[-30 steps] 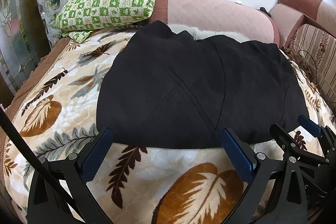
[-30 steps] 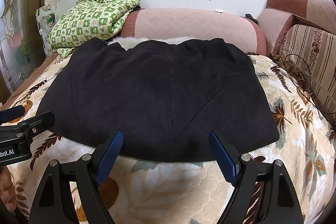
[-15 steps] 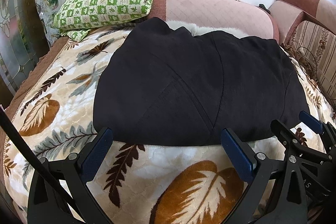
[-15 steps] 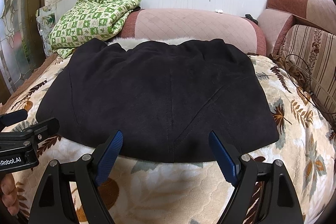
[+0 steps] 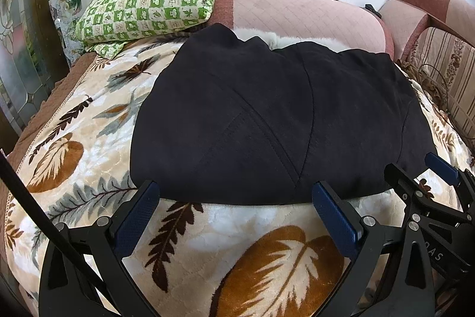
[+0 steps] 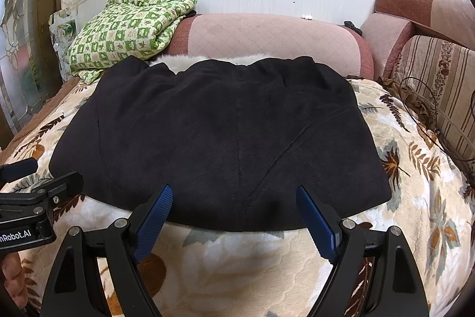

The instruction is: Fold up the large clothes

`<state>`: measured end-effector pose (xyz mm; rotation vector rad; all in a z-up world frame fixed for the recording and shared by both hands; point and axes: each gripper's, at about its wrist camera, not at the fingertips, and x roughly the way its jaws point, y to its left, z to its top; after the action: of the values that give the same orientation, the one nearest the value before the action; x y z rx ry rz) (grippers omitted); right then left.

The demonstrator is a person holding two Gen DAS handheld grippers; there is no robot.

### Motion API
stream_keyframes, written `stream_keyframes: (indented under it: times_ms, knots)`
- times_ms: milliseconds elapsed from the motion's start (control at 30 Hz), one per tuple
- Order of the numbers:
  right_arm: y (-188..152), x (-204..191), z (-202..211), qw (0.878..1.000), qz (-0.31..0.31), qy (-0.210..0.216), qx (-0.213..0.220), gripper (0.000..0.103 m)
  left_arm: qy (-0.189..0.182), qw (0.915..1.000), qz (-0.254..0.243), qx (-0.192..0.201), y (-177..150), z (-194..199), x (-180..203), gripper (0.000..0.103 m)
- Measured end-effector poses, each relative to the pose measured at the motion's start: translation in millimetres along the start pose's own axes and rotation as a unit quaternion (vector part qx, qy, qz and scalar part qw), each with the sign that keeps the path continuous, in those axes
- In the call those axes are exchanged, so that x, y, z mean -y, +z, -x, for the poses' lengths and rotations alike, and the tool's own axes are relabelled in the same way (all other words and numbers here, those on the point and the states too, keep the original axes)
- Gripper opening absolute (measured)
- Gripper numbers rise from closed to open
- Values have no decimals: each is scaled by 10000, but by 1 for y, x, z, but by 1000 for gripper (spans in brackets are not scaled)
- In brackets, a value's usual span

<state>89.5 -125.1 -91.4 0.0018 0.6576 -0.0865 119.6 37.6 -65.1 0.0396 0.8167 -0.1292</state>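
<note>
A large black garment [image 5: 276, 121] lies folded flat on a leaf-patterned blanket [image 5: 237, 242]; it also shows in the right wrist view [image 6: 225, 138]. White fur trim [image 6: 204, 61] peeks out at its far edge. My left gripper [image 5: 237, 213] is open and empty, its blue pads just short of the garment's near hem. My right gripper [image 6: 234, 219] is open and empty at the near hem too. The right gripper shows at the right edge of the left wrist view [image 5: 427, 183], the left gripper at the left edge of the right wrist view [image 6: 38, 186].
A green checked quilt [image 5: 148, 5] is piled at the back left on a pink bolster [image 5: 297, 17]. A striped cushion and a sofa arm [image 6: 436, 73] stand at the right. A glass door [image 5: 17, 49] is at the left.
Both grippers have crept slightly toward the garment's near hem. The garment has not moved and both grippers stay open.
</note>
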Motion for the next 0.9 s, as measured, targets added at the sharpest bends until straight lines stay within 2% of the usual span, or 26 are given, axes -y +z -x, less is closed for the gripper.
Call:
stream_keyframes:
  times_ms: [133, 233, 367, 467, 533, 567, 700, 800, 900]
  knots:
    - [6, 4, 3, 9999, 97, -78, 78, 88, -1, 10000, 66, -48, 3, -2, -6, 102]
    - [12, 26, 5, 9995, -266, -111, 145, 98, 32, 9992, 392, -89, 10, -7, -28, 102]
    - [6, 52, -9, 9955, -878, 188, -313, 98, 83, 9963, 802, -283, 14, -20, -64, 101]
    - [-2, 59, -18, 9919, -1030, 376, -636, 98, 90, 9939, 1003, -456, 15, -29, -85, 91]
    - [-5, 62, -22, 9877, -1197, 627, -783, 98, 56, 9902, 1270, -585, 15, -35, -103, 80]
    - [-7, 64, -24, 9848, -1308, 769, -851, 98, -36, 9883, 1377, -662, 16, -39, -110, 78]
    - [-15, 69, -44, 9652, -1877, 1376, -1190, 98, -398, 9794, 1781, -863, 17, -58, -127, 77]
    - [-20, 74, -65, 9403, -2486, 1833, -1430, 99, -785, 9748, 1929, -800, 22, -72, -133, 77]
    - [-23, 81, -90, 9097, -3103, 2205, -1656, 101, -1174, 9724, 1897, -683, 29, -85, -131, 83]
